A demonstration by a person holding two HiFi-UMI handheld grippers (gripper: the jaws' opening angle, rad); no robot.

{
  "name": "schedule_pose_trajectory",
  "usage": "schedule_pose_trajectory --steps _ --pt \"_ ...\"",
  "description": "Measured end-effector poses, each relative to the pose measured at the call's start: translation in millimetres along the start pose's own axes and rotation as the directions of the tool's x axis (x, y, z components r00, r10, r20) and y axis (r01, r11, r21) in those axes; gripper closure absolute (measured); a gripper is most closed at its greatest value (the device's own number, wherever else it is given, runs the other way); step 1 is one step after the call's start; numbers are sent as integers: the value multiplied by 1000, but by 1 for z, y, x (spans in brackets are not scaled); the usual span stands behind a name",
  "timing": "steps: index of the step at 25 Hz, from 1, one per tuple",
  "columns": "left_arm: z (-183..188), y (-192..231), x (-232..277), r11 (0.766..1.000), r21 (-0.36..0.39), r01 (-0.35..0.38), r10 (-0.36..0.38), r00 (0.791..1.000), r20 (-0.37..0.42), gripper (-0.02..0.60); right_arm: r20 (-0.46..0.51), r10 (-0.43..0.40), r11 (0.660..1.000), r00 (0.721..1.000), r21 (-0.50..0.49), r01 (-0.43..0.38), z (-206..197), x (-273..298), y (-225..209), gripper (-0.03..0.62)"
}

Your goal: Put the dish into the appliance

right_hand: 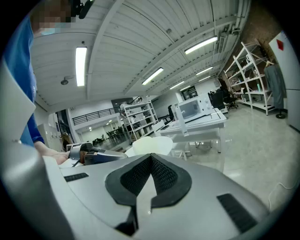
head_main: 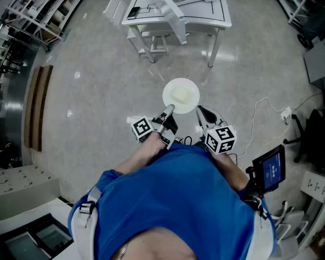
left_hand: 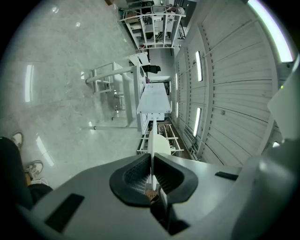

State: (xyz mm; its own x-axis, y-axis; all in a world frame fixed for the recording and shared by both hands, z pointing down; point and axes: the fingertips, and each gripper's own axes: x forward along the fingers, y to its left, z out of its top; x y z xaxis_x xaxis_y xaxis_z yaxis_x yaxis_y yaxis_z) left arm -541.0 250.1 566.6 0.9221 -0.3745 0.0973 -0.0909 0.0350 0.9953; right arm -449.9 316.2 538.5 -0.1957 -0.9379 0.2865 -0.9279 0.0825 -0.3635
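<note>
A round white dish (head_main: 181, 95) hangs over the floor in front of me in the head view. My left gripper (head_main: 169, 108) is shut on its near rim. In the left gripper view the dish (left_hand: 153, 140) shows edge-on, pinched between the two dark pads (left_hand: 136, 176). My right gripper (head_main: 201, 110) sits just right of the dish with its jaws shut and nothing between them. In the right gripper view its jaws (right_hand: 151, 163) meet, and the dish (right_hand: 151, 145) shows beyond them. A white microwave (right_hand: 190, 109) stands on a white table (right_hand: 206, 123) farther off.
A white table (head_main: 175, 14) stands ahead on the grey floor. A white cable and power strip (head_main: 286, 115) lie to the right, next to a small screen (head_main: 268, 168). Wooden boards (head_main: 38, 106) lie at the left. Shelving (right_hand: 255, 77) lines the far right.
</note>
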Motion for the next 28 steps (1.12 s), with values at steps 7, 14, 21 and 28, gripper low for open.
schedule_pose_trajectory --steps 7,14,21,28 --pt "2 -2 3 1000 4 -2 2 1000 -13 565 11 -10 1000 1000 7 10 4 0 -1 594" --pt "7 -5 1 1000 -15 -7 6 999 -37 565 20 -26 1000 999 12 26 8 3 7 594" --pt "13 1 -8 1000 -19 0 -2 997 -76 565 28 -61 998 998 16 60 -2 6 19 594" --pt "8 8 -2 1000 -19 -16 14 994 -107 565 35 -77 997 996 21 77 -2 -1 13 594"
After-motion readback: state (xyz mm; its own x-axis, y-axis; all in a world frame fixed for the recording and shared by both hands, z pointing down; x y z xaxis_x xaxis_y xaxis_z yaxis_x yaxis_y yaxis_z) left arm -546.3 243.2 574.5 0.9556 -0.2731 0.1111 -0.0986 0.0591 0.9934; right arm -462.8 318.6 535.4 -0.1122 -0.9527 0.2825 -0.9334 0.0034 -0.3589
